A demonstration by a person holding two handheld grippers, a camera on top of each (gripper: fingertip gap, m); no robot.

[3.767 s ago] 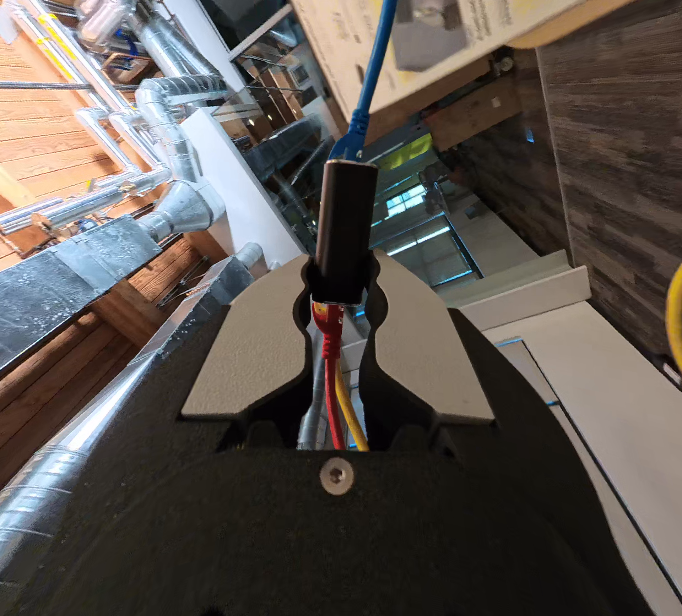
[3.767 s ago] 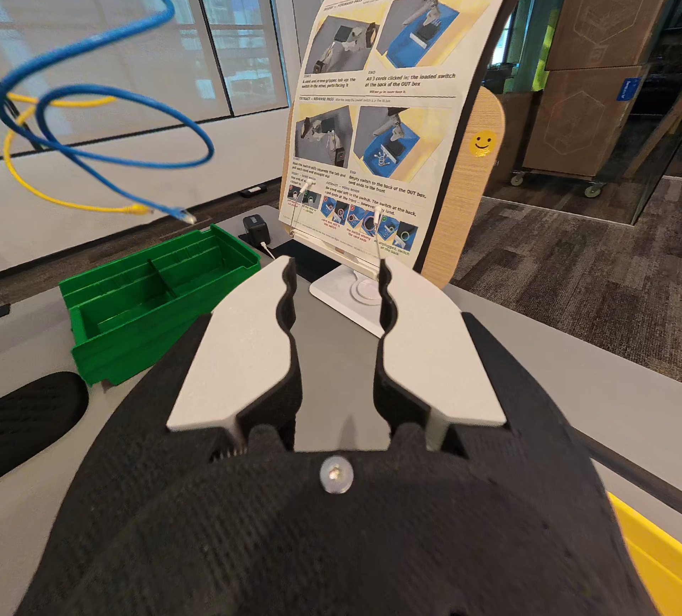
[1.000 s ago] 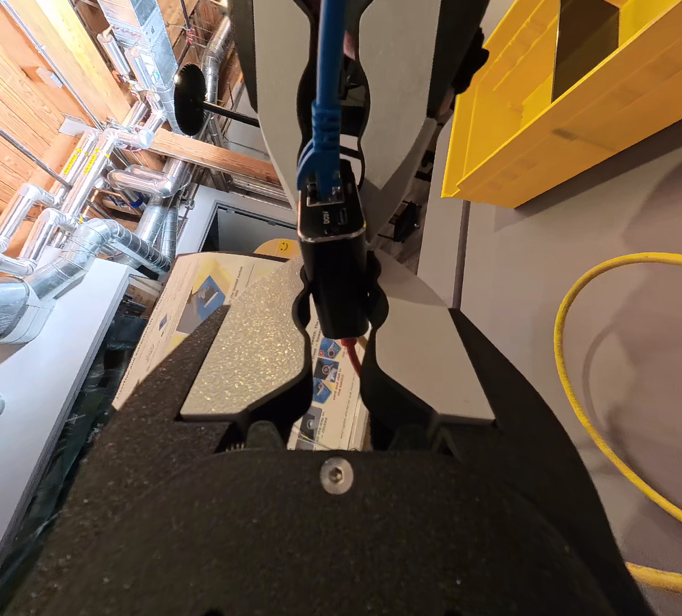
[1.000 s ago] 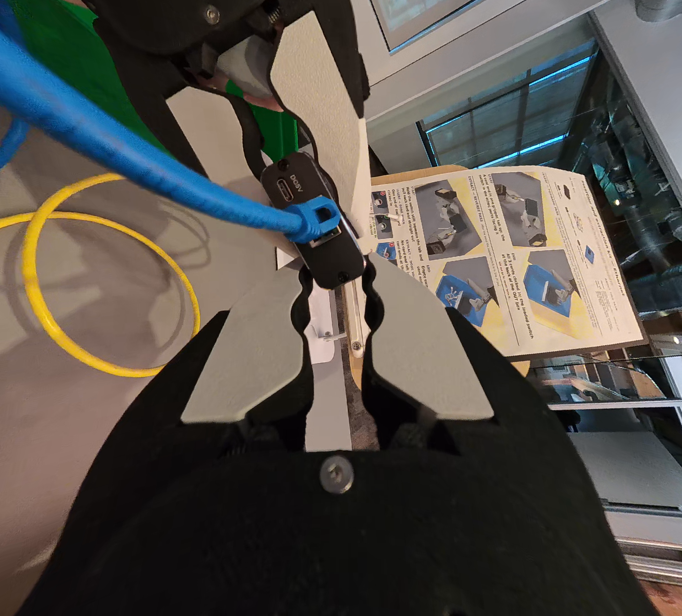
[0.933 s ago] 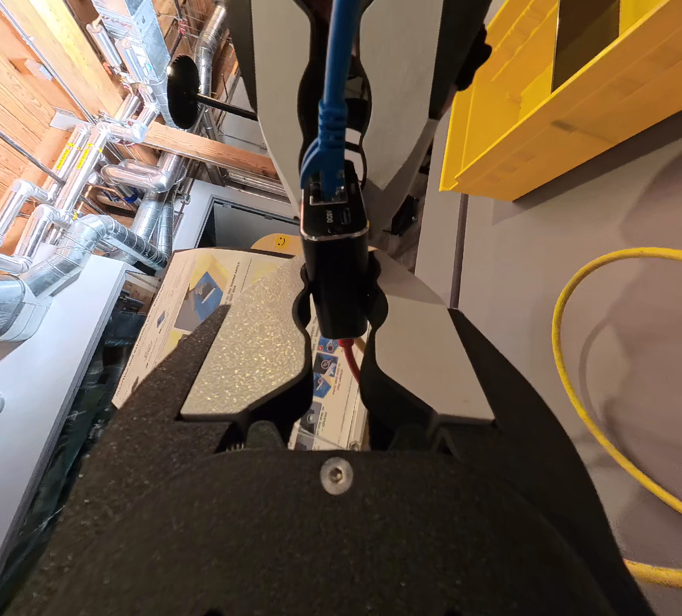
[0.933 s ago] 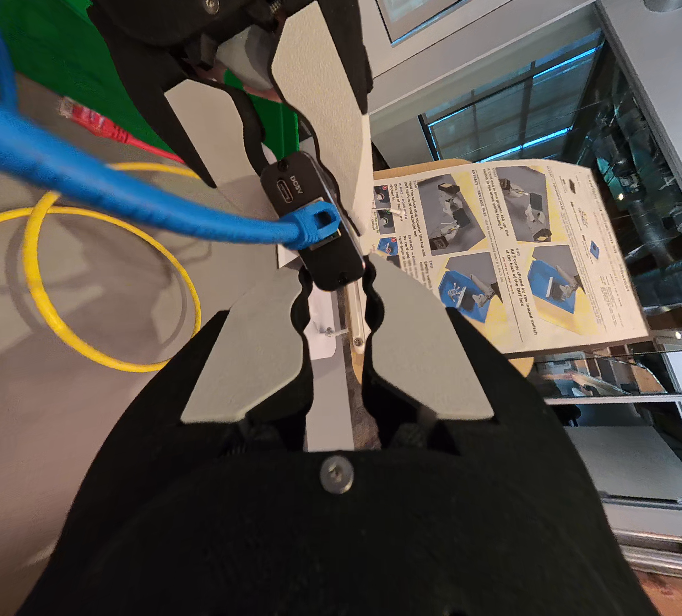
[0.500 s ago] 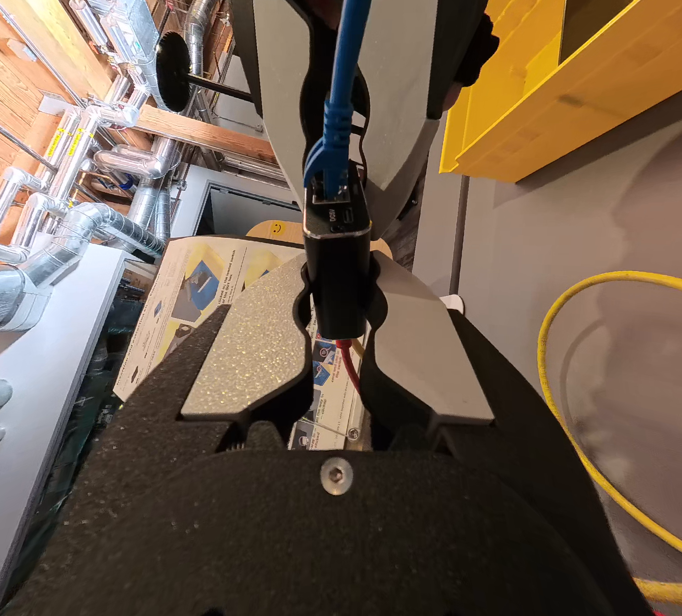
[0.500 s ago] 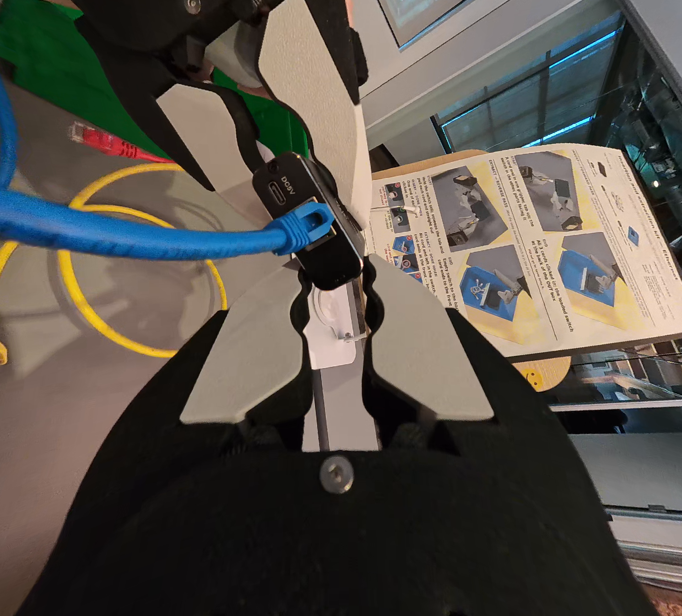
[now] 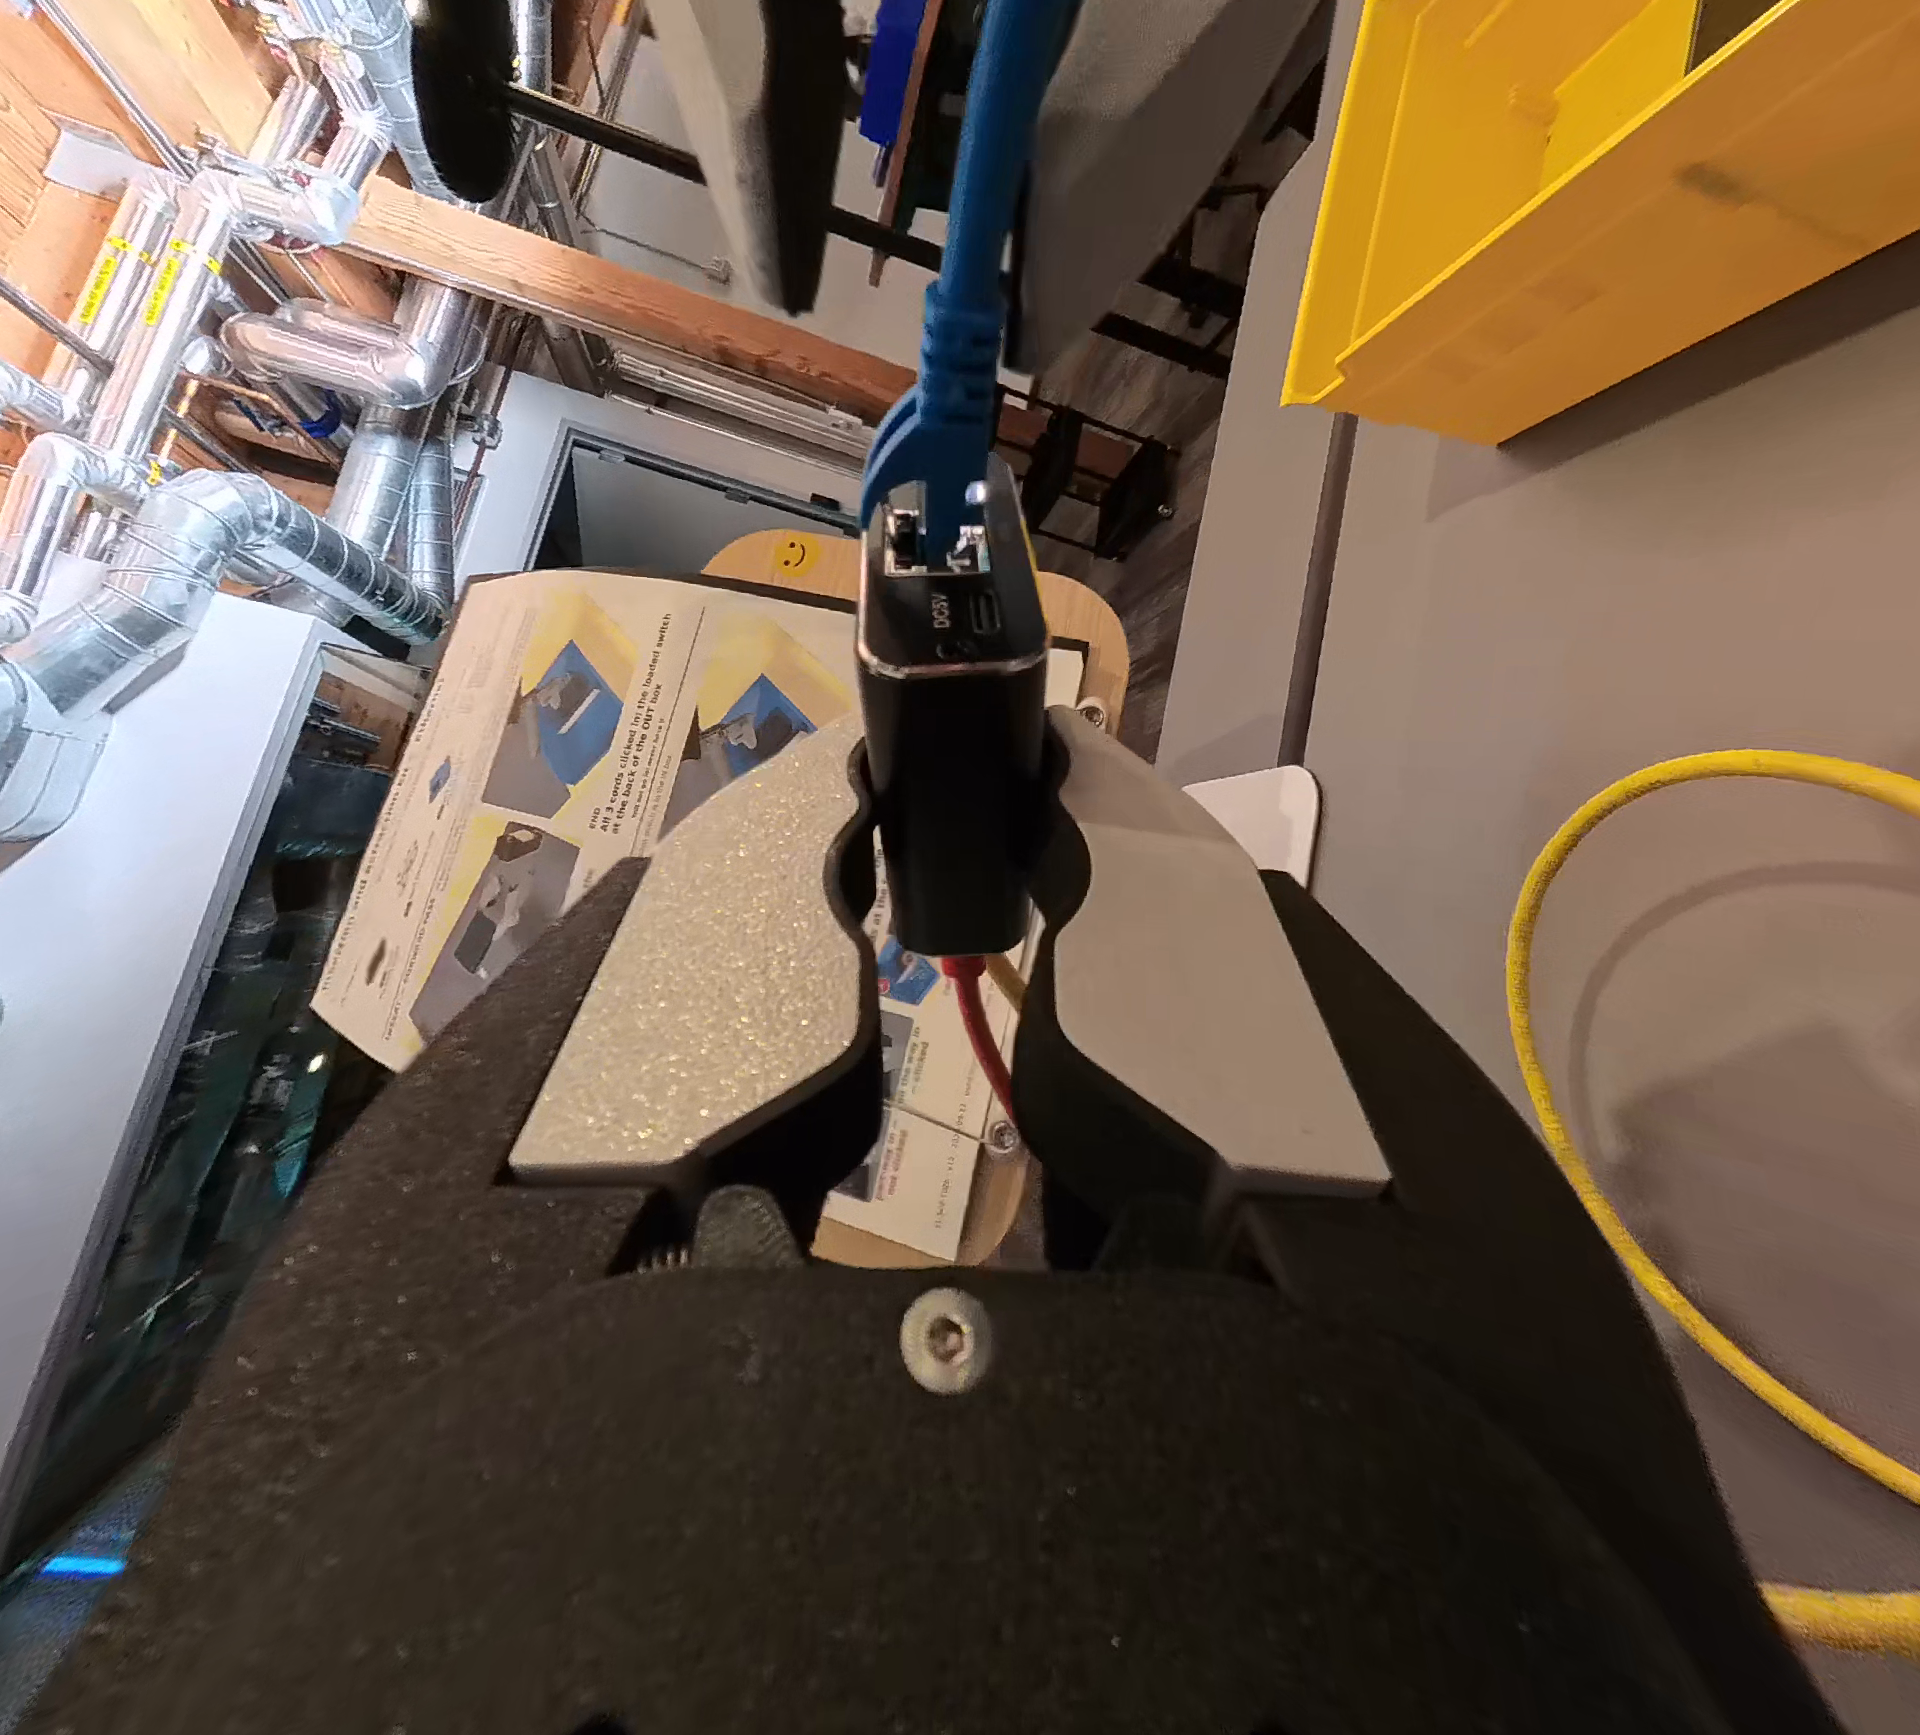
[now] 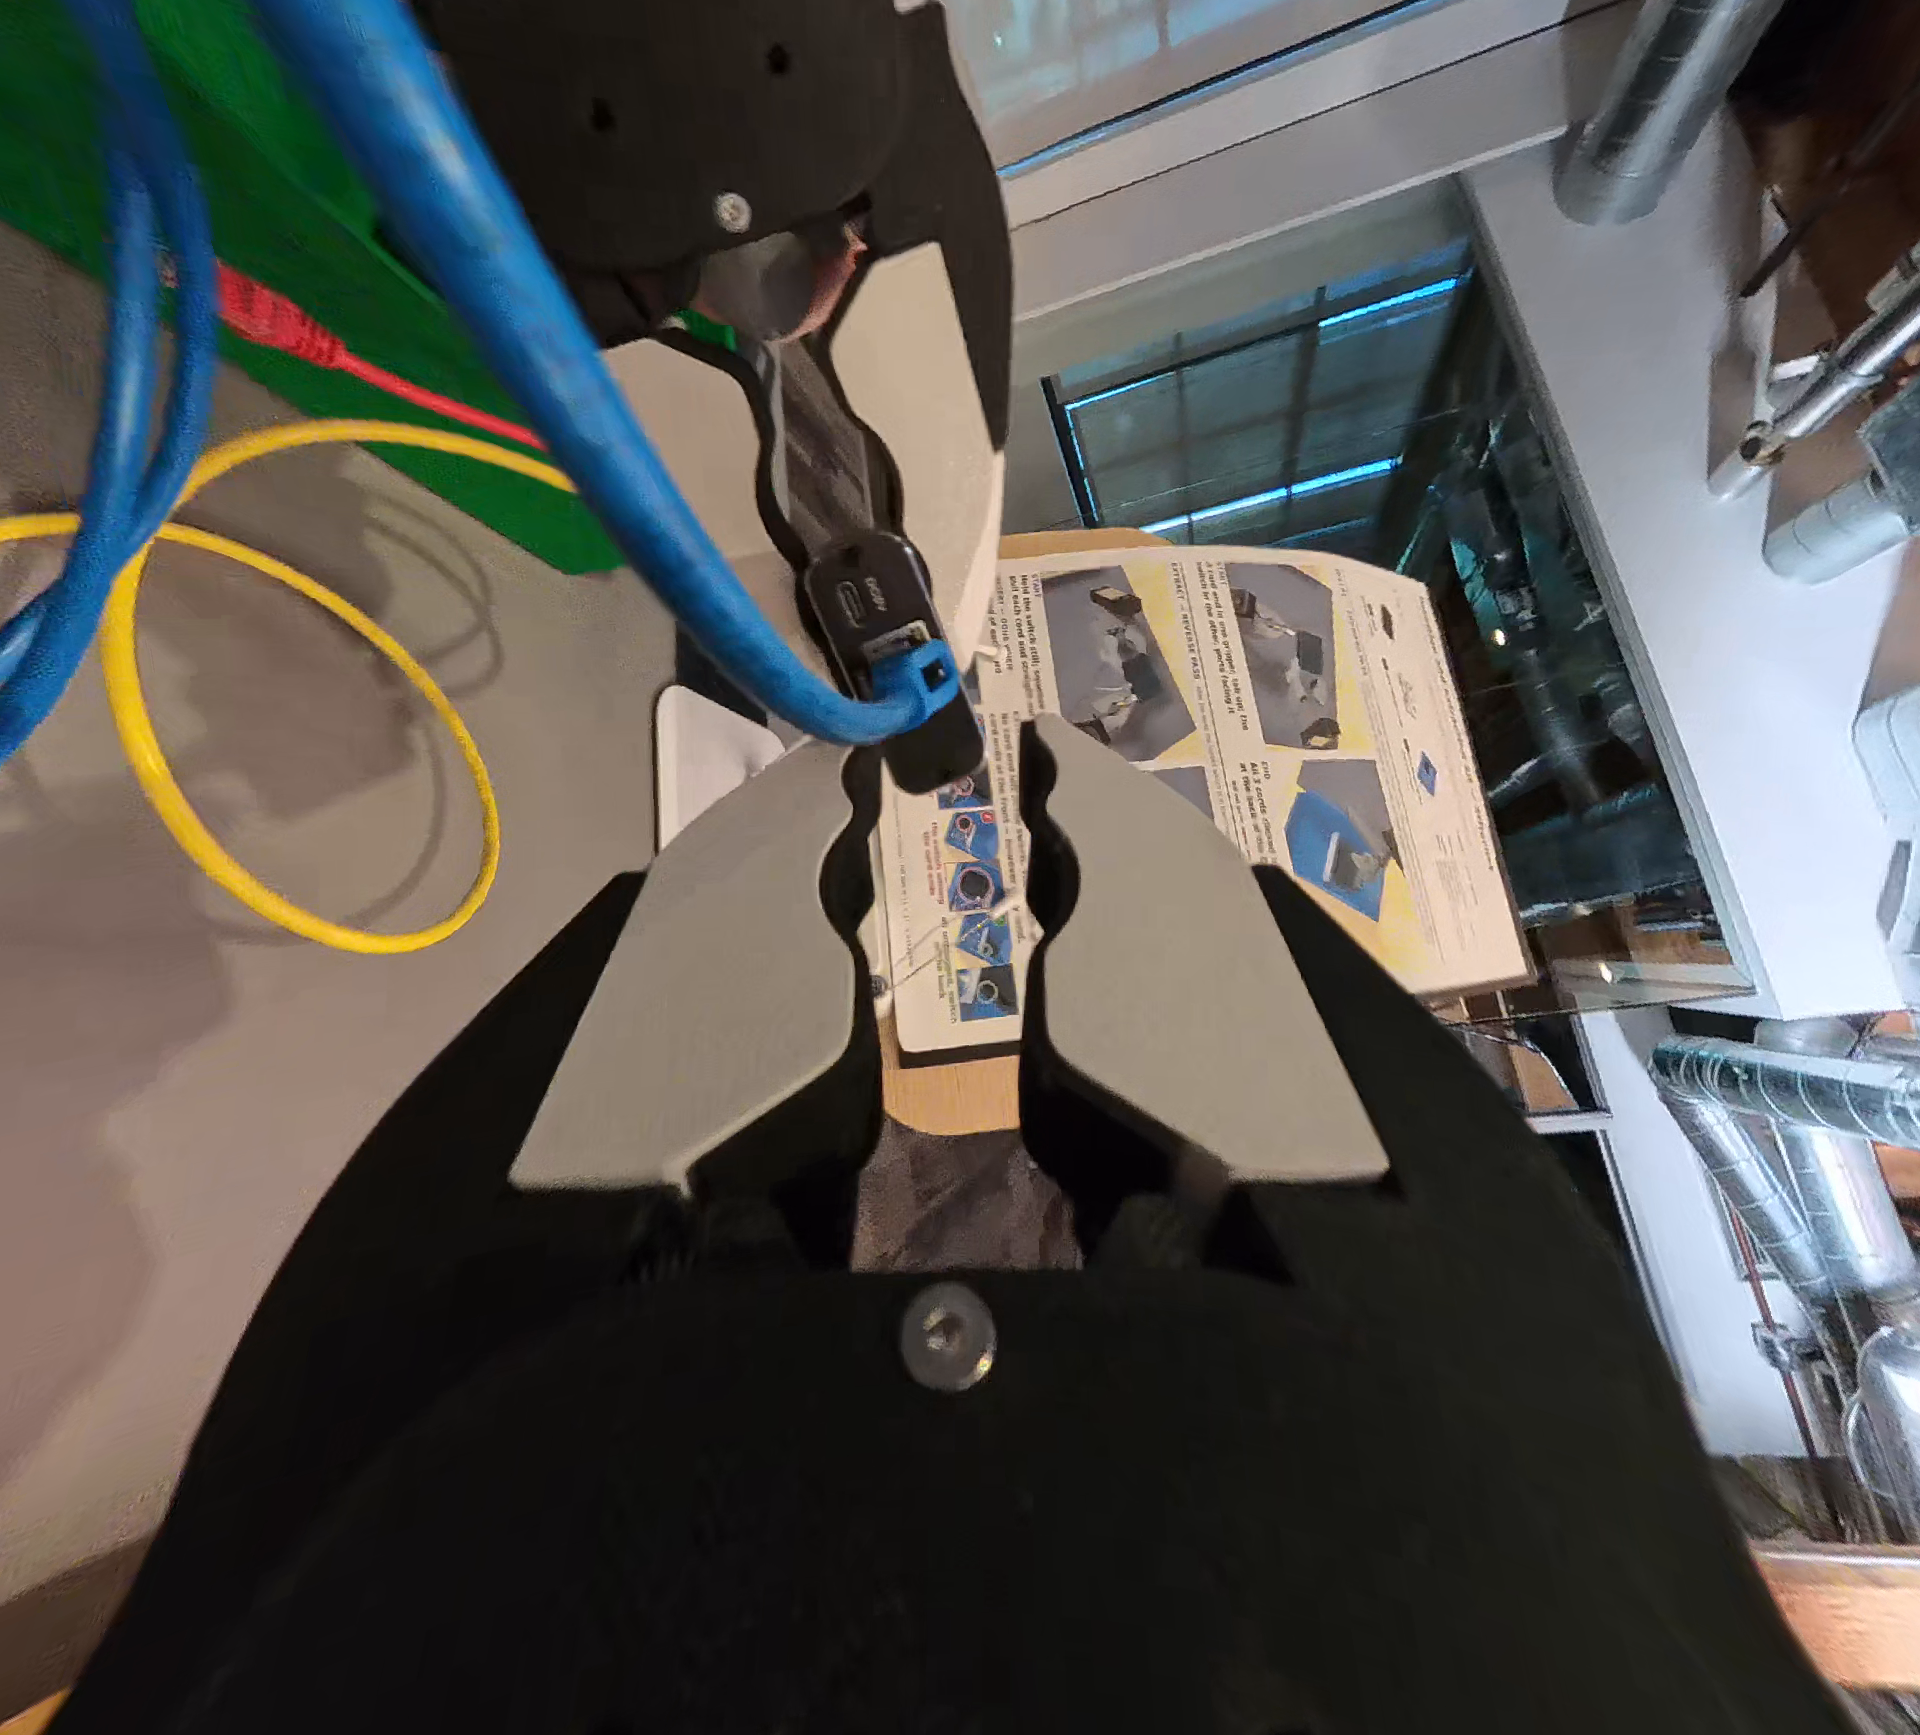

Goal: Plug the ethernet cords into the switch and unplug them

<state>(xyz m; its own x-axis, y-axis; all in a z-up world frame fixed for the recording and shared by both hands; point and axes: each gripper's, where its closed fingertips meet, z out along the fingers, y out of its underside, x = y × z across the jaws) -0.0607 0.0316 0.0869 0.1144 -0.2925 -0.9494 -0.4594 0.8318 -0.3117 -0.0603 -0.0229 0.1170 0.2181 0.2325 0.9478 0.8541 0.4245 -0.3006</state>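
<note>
- Grey table [image 9: 1621,667]: fills the right of the left wrist view, with a yellow bin [image 9: 1558,158] at upper right. Keep the work above this bare stretch, so a freed plug drops nowhere awkward.
- Green bin [image 10: 260,231]: upper left of the right wrist view, behind the cords.
- Instruction sheet [image 10: 1247,750]: on a wooden stand, centre right of the right wrist view.
- Yellow cord [image 10: 312,729]: loose loop on the table, left of centre; unplugged at the end in view.
- Blue cord [image 10: 499,293]: sweeps from upper left to the switch; plug [image 10: 914,683] seated in a port. Judged the next item to pull.
- Red cord [image 9: 977,1031]: seen below the switch, between the left fingers; where its far end goes is hidden.
- Left gripper [image 9: 961,844]: clamped on the black switch [image 9: 951,750], centre frame, both pads pressing its sides. Hold it rigid, port face kept toward the other tool.
- Right gripper [image 10: 951,812]: jaws apart, nothing in them, tips just short of the switch's lower end. Advice: shift onto the blue plug's boot, press the latch tab, then draw straight out along the port axis; pulling on the cable itself risks a jammed latch.
</note>
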